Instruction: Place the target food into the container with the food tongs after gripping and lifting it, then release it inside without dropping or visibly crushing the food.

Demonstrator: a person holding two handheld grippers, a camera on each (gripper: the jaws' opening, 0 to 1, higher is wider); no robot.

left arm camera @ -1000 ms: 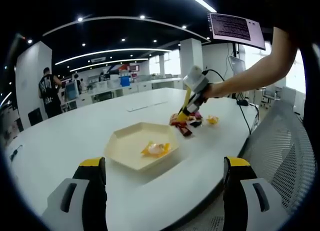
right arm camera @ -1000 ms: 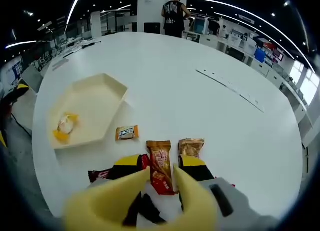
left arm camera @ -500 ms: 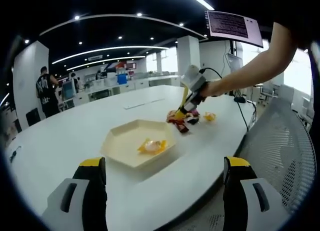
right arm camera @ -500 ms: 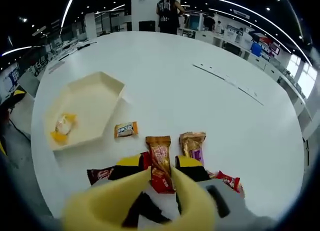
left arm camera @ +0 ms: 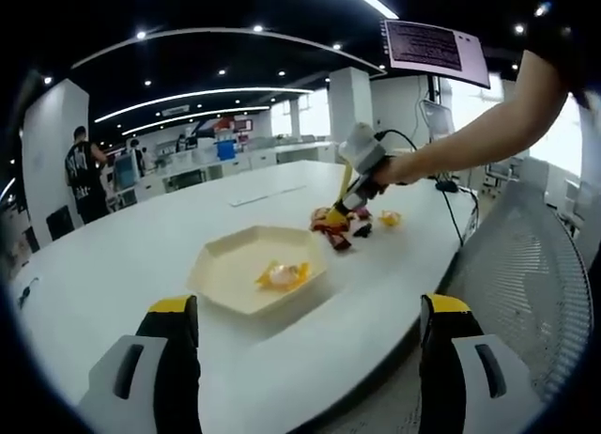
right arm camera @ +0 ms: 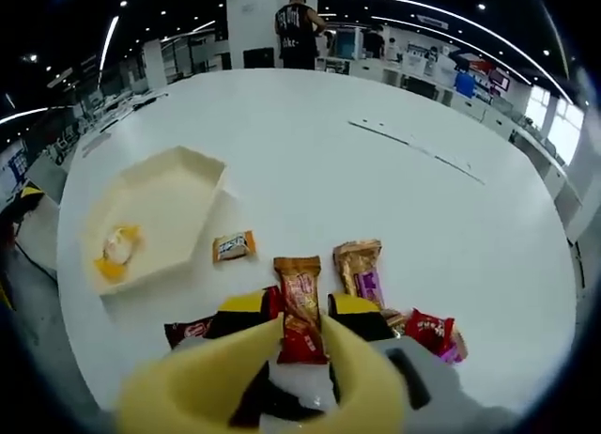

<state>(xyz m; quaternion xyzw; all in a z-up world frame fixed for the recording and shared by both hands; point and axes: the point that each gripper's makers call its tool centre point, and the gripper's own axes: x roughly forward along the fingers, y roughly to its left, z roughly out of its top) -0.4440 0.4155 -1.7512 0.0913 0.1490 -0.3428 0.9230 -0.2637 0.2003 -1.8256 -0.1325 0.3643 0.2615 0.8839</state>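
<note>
My right gripper (right arm camera: 302, 314) is shut on yellow food tongs (right arm camera: 268, 359). The tong tips stand on either side of an orange-red snack packet (right arm camera: 300, 302) lying on the white table (right arm camera: 376, 190); I cannot tell if they pinch it. In the left gripper view, the right gripper (left arm camera: 362, 162) leans the tongs (left arm camera: 344, 197) down over the snack pile (left arm camera: 338, 229). A cream hexagonal tray (right arm camera: 178, 162) holds one yellow-wrapped candy (right arm camera: 119, 249); the tray (left arm camera: 225, 265) and candy (left arm camera: 284, 274) lie ahead of my left gripper (left arm camera: 308, 312). That gripper is open, holding nothing.
Around the tongs lie a small orange candy (right arm camera: 233, 247), a gold and purple packet (right arm camera: 359, 272), a dark red packet (right arm camera: 186, 331) and a red packet (right arm camera: 427, 329). A mesh chair (left arm camera: 526, 293) stands at the table's near edge. A person (right arm camera: 299, 25) stands far off.
The right gripper view has pulled back a little, so the red packet at the right now shows. The tongs remain astride the orange-red packet. The left gripper stays open.
</note>
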